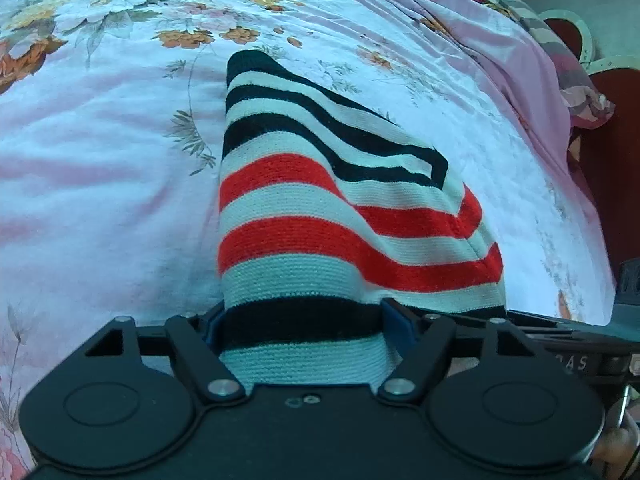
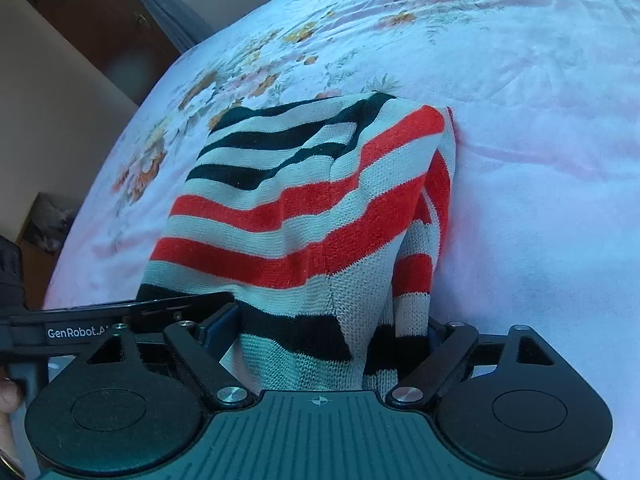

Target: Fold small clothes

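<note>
A small knitted garment (image 1: 320, 208) with black, white and red stripes hangs over a pink floral bedsheet (image 1: 100, 200). My left gripper (image 1: 304, 332) is shut on its near edge, with cloth bunched between the blue pads. The far end rests on the sheet. In the right wrist view the same garment (image 2: 296, 216) drapes forward from my right gripper (image 2: 332, 340), which is shut on bunched cloth at the near edge. The garment is doubled over, with a fold along its right side. The fingertips are hidden by cloth.
The bed's sheet (image 2: 540, 140) spreads wide on all sides. A rumpled pink cloth and patterned bedding (image 1: 532, 52) lie at the far right. A dark wooden door (image 2: 100, 20) and wall stand beyond the bed's left edge. The other gripper's body (image 2: 80, 328) sits close at left.
</note>
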Tool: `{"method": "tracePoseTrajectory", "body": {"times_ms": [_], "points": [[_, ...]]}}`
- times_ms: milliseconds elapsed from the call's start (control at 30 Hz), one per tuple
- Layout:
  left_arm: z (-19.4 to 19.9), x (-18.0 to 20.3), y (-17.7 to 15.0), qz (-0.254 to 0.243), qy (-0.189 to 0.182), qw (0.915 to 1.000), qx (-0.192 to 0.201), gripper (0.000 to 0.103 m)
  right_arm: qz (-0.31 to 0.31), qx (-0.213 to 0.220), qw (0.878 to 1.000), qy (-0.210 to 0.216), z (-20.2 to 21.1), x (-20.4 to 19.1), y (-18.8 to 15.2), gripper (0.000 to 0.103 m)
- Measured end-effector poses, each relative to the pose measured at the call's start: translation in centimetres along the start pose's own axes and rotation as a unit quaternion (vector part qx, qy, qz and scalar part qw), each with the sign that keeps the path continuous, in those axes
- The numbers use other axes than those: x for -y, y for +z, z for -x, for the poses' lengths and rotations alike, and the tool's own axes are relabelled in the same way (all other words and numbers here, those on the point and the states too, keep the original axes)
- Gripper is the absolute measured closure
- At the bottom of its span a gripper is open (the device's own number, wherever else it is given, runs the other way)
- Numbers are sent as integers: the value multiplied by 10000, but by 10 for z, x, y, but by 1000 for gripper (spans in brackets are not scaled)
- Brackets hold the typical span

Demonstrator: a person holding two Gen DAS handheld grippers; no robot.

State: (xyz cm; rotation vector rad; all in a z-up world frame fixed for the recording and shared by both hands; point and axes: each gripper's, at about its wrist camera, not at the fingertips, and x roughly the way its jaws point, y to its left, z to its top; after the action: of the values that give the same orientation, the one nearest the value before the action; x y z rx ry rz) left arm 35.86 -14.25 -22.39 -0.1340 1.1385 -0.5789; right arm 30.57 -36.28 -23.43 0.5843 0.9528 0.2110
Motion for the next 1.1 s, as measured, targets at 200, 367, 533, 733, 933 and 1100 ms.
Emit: {"method": "tracePoseTrajectory", "body": {"times_ms": [200,367,533,733,933,1100], "points": [[1,13,0,-206,377,9991,72,13,144,239,9992,-291,11,-5,-2,27],[33,35,-17,-622,1234,9891,517,6,243,556,9958,-684,42,-15,-11,23],[86,60,-54,-669,1894,9745,996,5,378,913,9888,-1120,91,-38,-44,15],[175,101,-117,-1128,2125,9565,1652,5,751,1452,9774,-1343,172,-83,-107,0],[256,136,-188,-1348,1732,9548,2005,2,1222,2024,9596,-1523,245,-130,-179,0],[290,158,-225,-1388,1649,9502,2252,2,1207,2368,9518,-1532,285,-152,-222,0]]}}
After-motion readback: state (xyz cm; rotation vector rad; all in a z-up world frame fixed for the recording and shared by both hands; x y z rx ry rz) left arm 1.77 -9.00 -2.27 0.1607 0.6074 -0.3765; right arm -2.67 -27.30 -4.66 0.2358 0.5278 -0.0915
